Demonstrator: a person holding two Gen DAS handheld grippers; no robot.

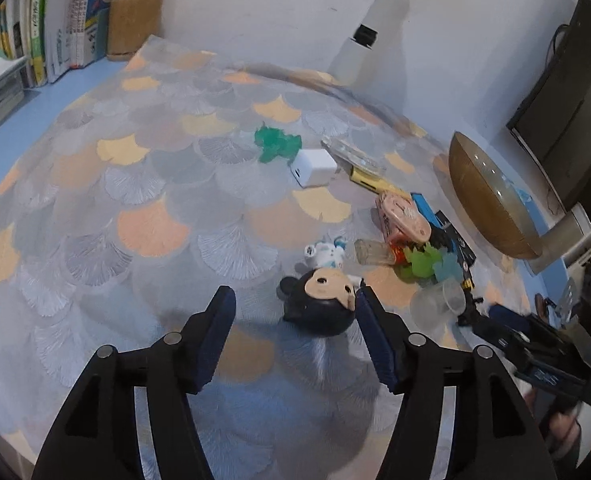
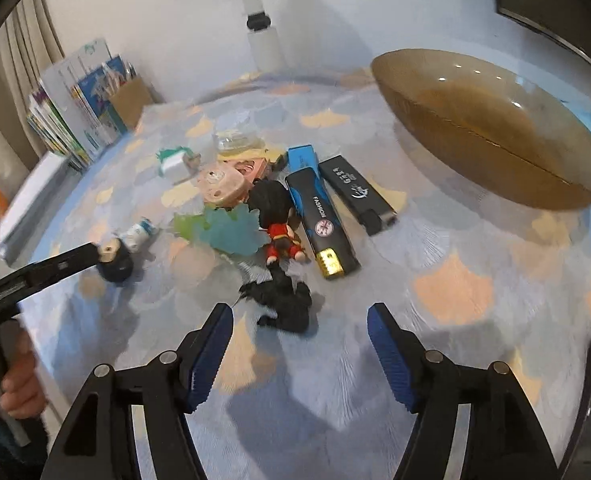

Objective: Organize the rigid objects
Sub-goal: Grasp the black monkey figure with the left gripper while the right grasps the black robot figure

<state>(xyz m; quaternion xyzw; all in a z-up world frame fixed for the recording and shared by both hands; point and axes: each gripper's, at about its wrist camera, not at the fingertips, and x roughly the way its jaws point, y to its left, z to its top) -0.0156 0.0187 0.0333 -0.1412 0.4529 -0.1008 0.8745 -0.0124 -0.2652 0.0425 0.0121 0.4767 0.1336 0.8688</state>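
Observation:
A black mouse-head toy lies on the patterned tablecloth, just ahead of my open left gripper, touching its right finger; it also shows in the right wrist view. My open, empty right gripper hovers just before a black dragon figure. Beyond lie a red-dressed doll, a blue-black lighter, a black lighter, a pink toy, teal and green soft shapes, a white charger and a green figure.
A large brown glass bowl stands at the right rear. Books and a cardboard pen holder stand at the back left by the wall. A monitor is at the far right. Clear plastic cups lie near the toys.

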